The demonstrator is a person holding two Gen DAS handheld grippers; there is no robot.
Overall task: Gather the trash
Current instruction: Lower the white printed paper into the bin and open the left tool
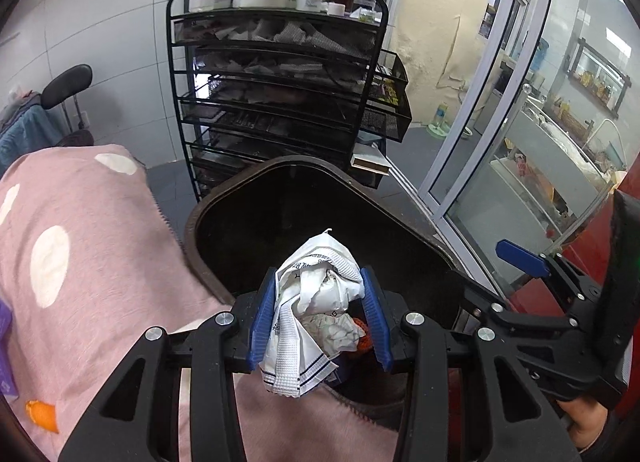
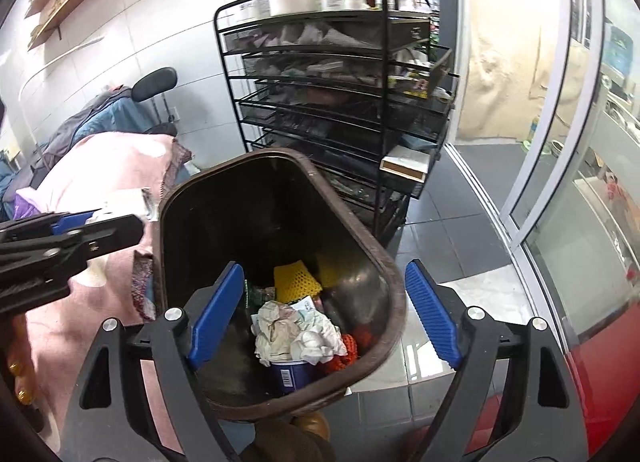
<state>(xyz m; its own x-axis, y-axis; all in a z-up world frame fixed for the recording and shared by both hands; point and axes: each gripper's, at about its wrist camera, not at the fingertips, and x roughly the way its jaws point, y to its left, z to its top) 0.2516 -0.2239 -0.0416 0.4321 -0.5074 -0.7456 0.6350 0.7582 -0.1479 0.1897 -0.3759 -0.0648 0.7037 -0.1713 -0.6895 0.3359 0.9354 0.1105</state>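
My left gripper [image 1: 320,276] is shut on a bundle of crumpled white wrappers [image 1: 316,298], just over the near rim of a dark brown trash bin [image 1: 216,201]. In the right wrist view the bin [image 2: 394,278] holds crumpled paper [image 2: 296,332], yellow foam netting [image 2: 294,280], a blue cup [image 2: 290,376] and orange netting. My right gripper [image 2: 324,265] stands open and empty above the bin, its right finger outside the rim. The left gripper [image 2: 92,223] shows at the left edge with the white wrappers.
A pink dotted blanket [image 1: 92,246] lies left of the bin, with an orange peel [image 1: 40,416] on it. Behind the bin stands a black wire rack [image 1: 276,101] topped with bottles. Glass doors [image 1: 500,133] and a red surface [image 2: 600,382] are to the right.
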